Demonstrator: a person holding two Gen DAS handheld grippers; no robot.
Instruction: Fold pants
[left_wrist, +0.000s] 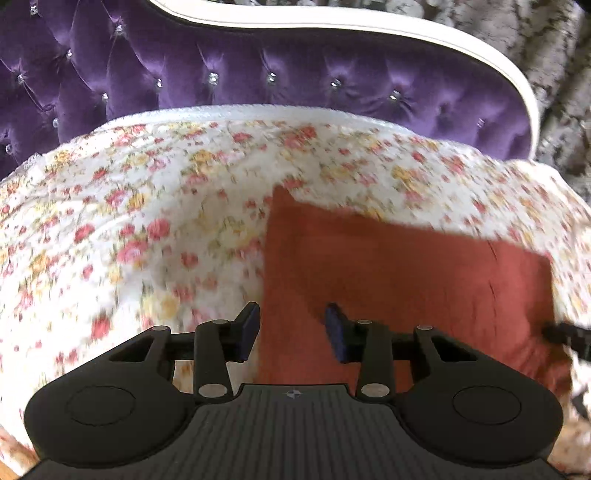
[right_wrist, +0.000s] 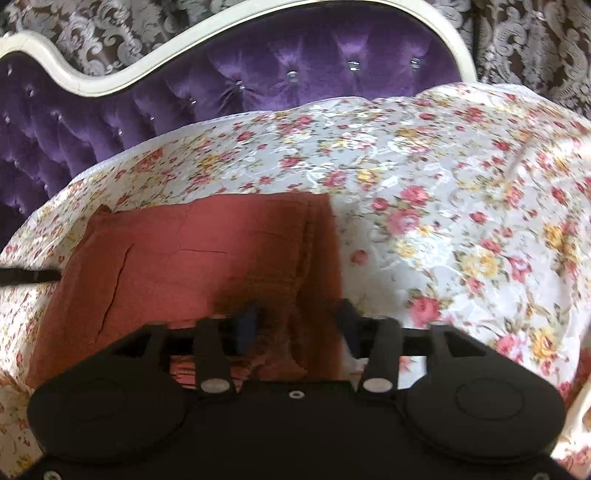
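The rust-red pants (left_wrist: 406, 280) lie folded into a flat rectangle on the floral bedspread (left_wrist: 147, 221). My left gripper (left_wrist: 291, 328) is open, hovering over the pants' left edge, holding nothing. In the right wrist view the pants (right_wrist: 192, 258) fill the lower left. My right gripper (right_wrist: 299, 325) is open above their right edge, empty. The tip of the right gripper shows at the right edge of the left wrist view (left_wrist: 569, 336), and the left gripper's tip shows at the left edge of the right wrist view (right_wrist: 29, 276).
A purple tufted headboard (left_wrist: 258, 74) with a white frame (left_wrist: 369, 29) stands behind the bed. Patterned grey curtains (right_wrist: 535, 37) hang beyond it. The floral bedspread (right_wrist: 461, 203) spreads around the pants on all sides.
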